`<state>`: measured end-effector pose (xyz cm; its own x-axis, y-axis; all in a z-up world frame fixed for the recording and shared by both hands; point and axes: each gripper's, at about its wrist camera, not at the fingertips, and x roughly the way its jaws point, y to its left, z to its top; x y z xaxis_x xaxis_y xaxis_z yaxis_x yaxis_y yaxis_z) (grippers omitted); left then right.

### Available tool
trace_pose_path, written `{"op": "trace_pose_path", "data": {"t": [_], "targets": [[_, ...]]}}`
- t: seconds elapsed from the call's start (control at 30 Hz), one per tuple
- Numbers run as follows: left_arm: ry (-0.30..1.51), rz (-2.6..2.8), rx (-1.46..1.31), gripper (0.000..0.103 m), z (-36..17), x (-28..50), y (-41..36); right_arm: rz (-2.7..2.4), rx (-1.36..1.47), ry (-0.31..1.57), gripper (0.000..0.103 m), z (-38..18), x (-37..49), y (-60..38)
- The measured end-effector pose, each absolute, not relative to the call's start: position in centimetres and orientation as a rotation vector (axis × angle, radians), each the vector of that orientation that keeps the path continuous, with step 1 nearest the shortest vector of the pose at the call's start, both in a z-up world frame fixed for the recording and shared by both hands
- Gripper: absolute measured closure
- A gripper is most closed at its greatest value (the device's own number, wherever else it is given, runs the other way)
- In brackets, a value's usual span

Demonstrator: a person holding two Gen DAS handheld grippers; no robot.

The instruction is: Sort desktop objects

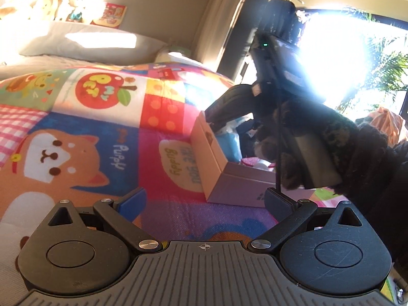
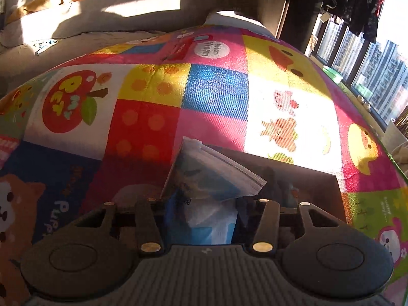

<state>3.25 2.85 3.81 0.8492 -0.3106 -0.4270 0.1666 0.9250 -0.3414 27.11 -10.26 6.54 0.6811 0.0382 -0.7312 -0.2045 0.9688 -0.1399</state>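
Here the right gripper [image 2: 201, 219], jaws partly closed on a blue packet [image 2: 204, 178] over the box [image 2: 318, 178], might snag its rim; the left gripper [image 1: 204, 201] gapes empty.

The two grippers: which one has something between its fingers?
The right gripper. A blue and white packet sits between its fingers, over the box. The left gripper stands open with nothing between.

"PUPPY" and "MY PET" on play mat [image 1: 102, 117]
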Motion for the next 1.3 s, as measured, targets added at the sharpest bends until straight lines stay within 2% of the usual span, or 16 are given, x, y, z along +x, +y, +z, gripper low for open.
{"op": "trace_pose_path", "data": {"t": [0.1, 0.27, 0.3, 0.33, 0.4, 0.43, 0.5, 0.73, 0.97, 1.3], "targets": [[0.515, -0.244, -0.291, 0.002, 3.5, 3.3, 2.6, 0.200, -0.203, 0.869, 0.052, 6.2, 26.6, -11.4], [0.539, -0.249, -0.256, 0.001, 3.4, 3.0, 1.9, 0.270, -0.095, 0.812, 0.050, 7.9, 24.1, -14.8], [0.540, -0.251, -0.249, 0.001, 3.5, 3.0, 1.8, 0.286, -0.072, 0.777, 0.042, 8.6, 23.3, -15.9], [0.541, -0.252, -0.245, 0.001, 3.5, 3.0, 1.7, 0.290, -0.049, 0.734, 0.027, 9.5, 22.3, -17.2], [0.538, -0.264, -0.241, 0.001, 3.6, 3.3, 1.3, 0.261, -0.005, 0.662, 0.010, 10.6, 20.7, -19.9], [0.534, -0.279, -0.236, 0.001, 3.7, 3.7, 0.9, 0.235, 0.020, 0.635, 0.003, 11.0, 20.1, -21.7], [0.530, -0.325, -0.216, 0.000, 3.8, 5.0, -0.2, 0.191, 0.053, 0.610, 0.000, 10.9, 19.1, -24.3], [0.570, -0.418, -0.155, 0.000, 2.8, 10.4, -4.0, 0.126, 0.283, 0.733, 0.000, 5.6, 19.0, -29.5], [0.598, -0.448, -0.203, 0.000, 2.3, 12.0, -4.0, 0.180, 0.544, 0.814, 0.000, 0.7, 19.3, -30.9], [0.583, -0.404, -0.163, 0.000, 2.3, 8.7, -1.1, 0.213, 0.402, 0.787, 0.000, 0.9, 17.5, -25.5]]}}
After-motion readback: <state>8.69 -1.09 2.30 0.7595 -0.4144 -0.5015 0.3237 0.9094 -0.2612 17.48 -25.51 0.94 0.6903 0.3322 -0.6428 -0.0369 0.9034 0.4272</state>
